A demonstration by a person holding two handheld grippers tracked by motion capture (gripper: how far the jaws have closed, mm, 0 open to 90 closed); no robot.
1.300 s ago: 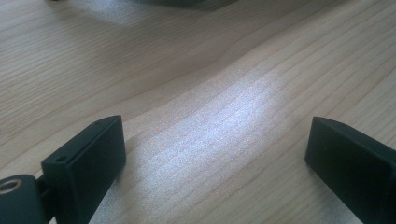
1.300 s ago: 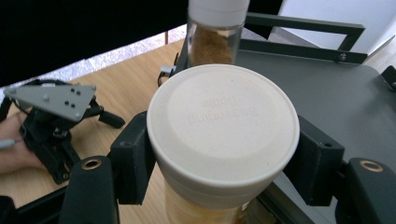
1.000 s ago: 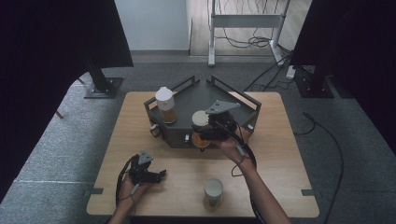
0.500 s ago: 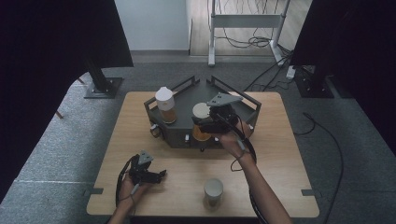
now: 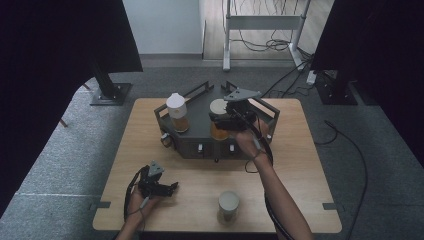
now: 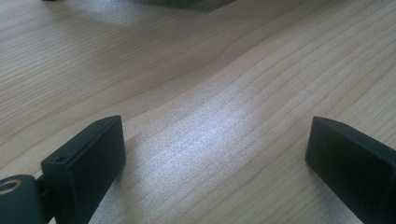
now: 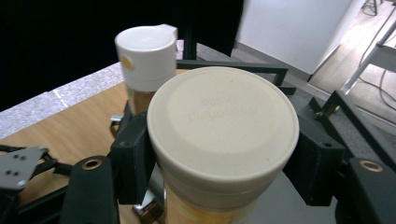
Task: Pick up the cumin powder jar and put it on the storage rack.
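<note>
Scene: While the left hand rests low on the wooden counter (image 5: 310, 165), the right hand is up at the dark tray (image 5: 200, 137) that stands at the counter's far middle.
Right gripper (image 5: 223, 121): its jaws are clamped on the cream-lidded jar (image 5: 218, 118) — in the right gripper view a black pad sits tight against each side of the jar (image 7: 223, 140), just under the rim of the lid.
Jar in the grip: upright, amber contents showing below the broad cream lid; in the high view it is over the right part of the tray. Whether its base touches the tray floor cannot be told.
White-capped bottle (image 5: 176, 112): stands upright in the left part of the tray, well apart from the gripped jar; in the right gripper view it (image 7: 145, 58) shows just behind the jar's lid, with a small yellow dot on the side of its cap.
Left gripper (image 5: 172, 187): lies near the counter's front left — its jaws are spread wide with nothing between them. In the left gripper view (image 6: 215, 154) bare wood grain lies between the two black pads.
Second cream-lidded jar (image 5: 229, 204): stands alone at the counter's front edge, right of the left gripper and apart from it.
Tray rails: black bars rise along the tray's far sides, behind both containers.
</note>
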